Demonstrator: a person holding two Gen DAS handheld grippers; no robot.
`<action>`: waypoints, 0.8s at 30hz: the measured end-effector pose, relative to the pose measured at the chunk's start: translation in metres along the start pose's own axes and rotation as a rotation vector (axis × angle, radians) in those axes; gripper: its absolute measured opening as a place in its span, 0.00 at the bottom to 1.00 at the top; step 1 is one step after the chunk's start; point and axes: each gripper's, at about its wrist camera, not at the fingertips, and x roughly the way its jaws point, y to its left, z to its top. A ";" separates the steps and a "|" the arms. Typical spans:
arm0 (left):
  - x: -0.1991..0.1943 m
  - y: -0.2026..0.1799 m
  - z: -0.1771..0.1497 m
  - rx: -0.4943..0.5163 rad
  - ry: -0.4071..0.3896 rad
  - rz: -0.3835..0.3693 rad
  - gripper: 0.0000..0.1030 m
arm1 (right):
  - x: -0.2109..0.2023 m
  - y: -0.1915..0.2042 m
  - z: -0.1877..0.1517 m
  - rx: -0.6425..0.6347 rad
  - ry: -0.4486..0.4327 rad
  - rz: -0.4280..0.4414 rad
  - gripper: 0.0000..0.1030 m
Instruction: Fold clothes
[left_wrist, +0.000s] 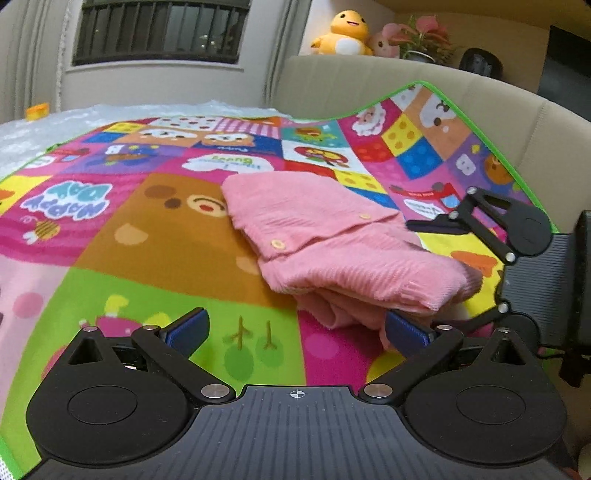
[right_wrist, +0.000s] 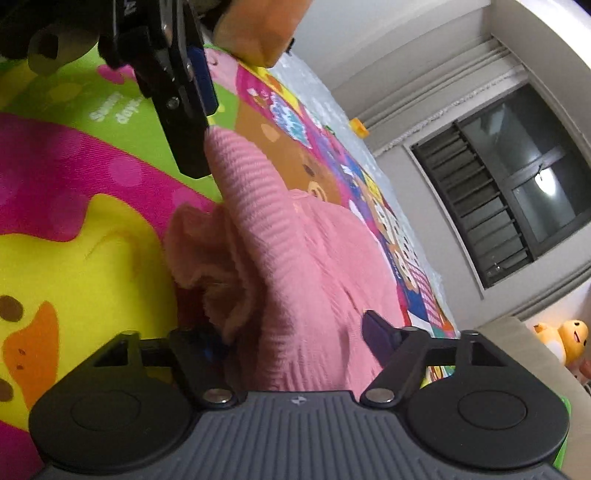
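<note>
The pink cardigan (left_wrist: 332, 240) lies folded into a compact bundle on the play mat (left_wrist: 147, 229), right of centre in the left wrist view, button placket up, ribbed hem toward the near right. Left gripper (left_wrist: 295, 332) sits low at the near edge, jaws spread wide, its right pad touching or just beside the loose layers poking out under the hem; nothing is pinched. The right gripper (right_wrist: 295, 332) comes in from the right side, jaws spread too, straddling the ribbed hem with fabric bunched between its pads, though not clamped on it as far as I can tell.

Judging by the shape, the main folds are in and this looks like the tidy-up stage: the ruffled under-layer at the near end spills out of the bundle. The next move calls for one gripper to close on that stray edge and tuck it under, or for both to pinch the near hem and carry it over toward the far end. Grip should take all layers together, or the bundle could slide open.
</note>
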 end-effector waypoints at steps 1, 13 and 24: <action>-0.001 0.000 -0.001 0.002 0.001 -0.003 1.00 | -0.001 0.001 0.001 -0.002 0.004 0.007 0.57; -0.010 -0.003 0.001 0.045 -0.029 -0.048 1.00 | -0.008 -0.052 0.017 0.095 0.050 0.138 0.17; 0.037 0.014 0.056 0.057 -0.094 -0.141 1.00 | 0.082 -0.167 0.041 0.192 0.060 0.309 0.35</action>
